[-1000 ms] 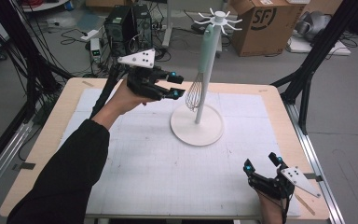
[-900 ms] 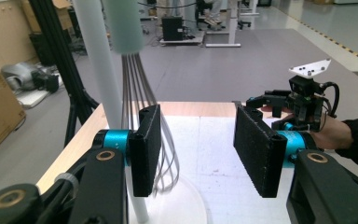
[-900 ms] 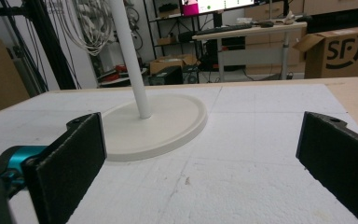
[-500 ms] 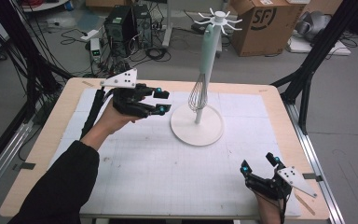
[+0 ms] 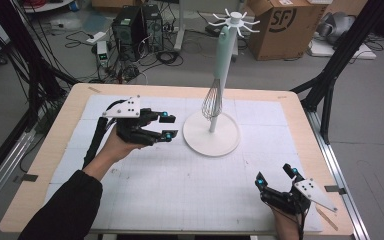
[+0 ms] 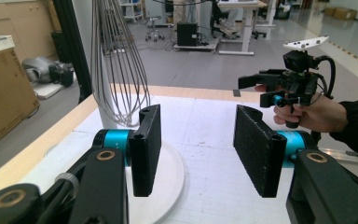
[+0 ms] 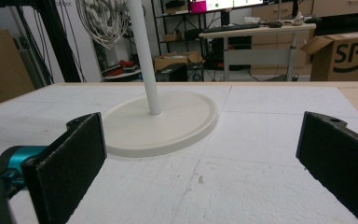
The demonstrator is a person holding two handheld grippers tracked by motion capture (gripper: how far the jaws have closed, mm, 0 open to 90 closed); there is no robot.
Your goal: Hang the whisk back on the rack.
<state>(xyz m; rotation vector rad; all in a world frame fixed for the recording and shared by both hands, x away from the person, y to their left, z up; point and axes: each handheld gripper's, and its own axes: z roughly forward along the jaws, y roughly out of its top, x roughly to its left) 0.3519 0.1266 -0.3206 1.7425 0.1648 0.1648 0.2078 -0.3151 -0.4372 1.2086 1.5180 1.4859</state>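
A wire whisk (image 5: 211, 102) with a pale handle hangs from a hook of the white stand (image 5: 230, 145) at the middle back of the mat. My left gripper (image 5: 167, 126) hovers just left of the stand's base, pointing toward it, jaws open and empty. In the left gripper view the whisk (image 6: 116, 60) hangs ahead to the left, beyond the left gripper (image 6: 200, 149), apart from the pads. My right gripper (image 5: 276, 176) rests low near the front right corner, open with nothing between its jaws. The right gripper view has the stand's base (image 7: 168, 121) ahead of the right gripper (image 7: 200, 158).
A white gridded mat (image 5: 180, 190) covers the wooden table (image 5: 40, 165). Black frame legs (image 5: 330, 75) rise at the table's corners. Behind the table are a cardboard box (image 5: 280, 25) and computer gear with cables (image 5: 130, 30) on the floor.
My left gripper has come down and drawn back from beside the whisk toward the near left, its jaws at the same width. The right gripper has stayed put.
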